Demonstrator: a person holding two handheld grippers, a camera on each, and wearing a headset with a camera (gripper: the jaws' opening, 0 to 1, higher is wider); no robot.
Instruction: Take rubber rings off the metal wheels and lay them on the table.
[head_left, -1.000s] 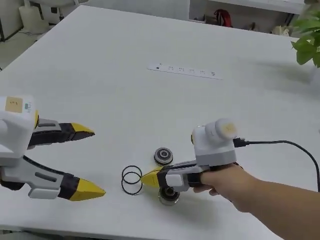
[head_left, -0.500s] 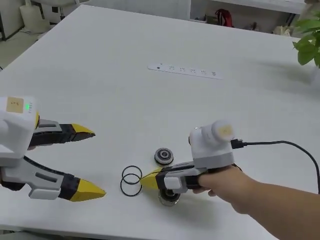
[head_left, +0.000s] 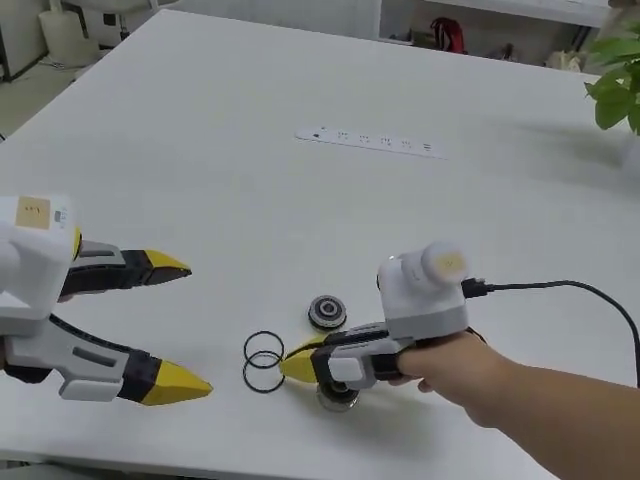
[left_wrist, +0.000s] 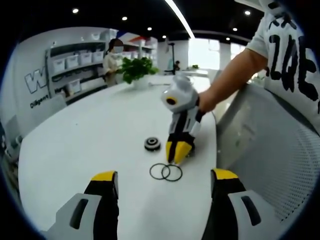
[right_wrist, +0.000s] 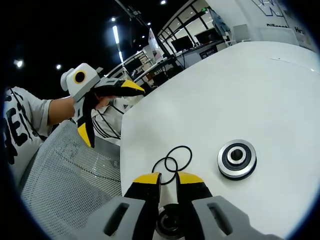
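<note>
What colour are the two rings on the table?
Black; the rings show best in the right gripper view.

Two thin black rubber rings (head_left: 263, 361) lie flat, overlapping, near one metal wheel (head_left: 327, 312) and a second wheel (head_left: 338, 398).

**Power strip and greenery in a bright open office**
A white power strip (head_left: 370, 141) lies flat, sockets facing up, well apart from a leafy potted plant (left_wrist: 136, 70). Near the plant a person (left_wrist: 114, 60) stands beside shelves (left_wrist: 75, 67) lined with pale bins. A grey mesh chair (right_wrist: 60, 180) stands close by, under ceiling lights (left_wrist: 176, 15).
</note>
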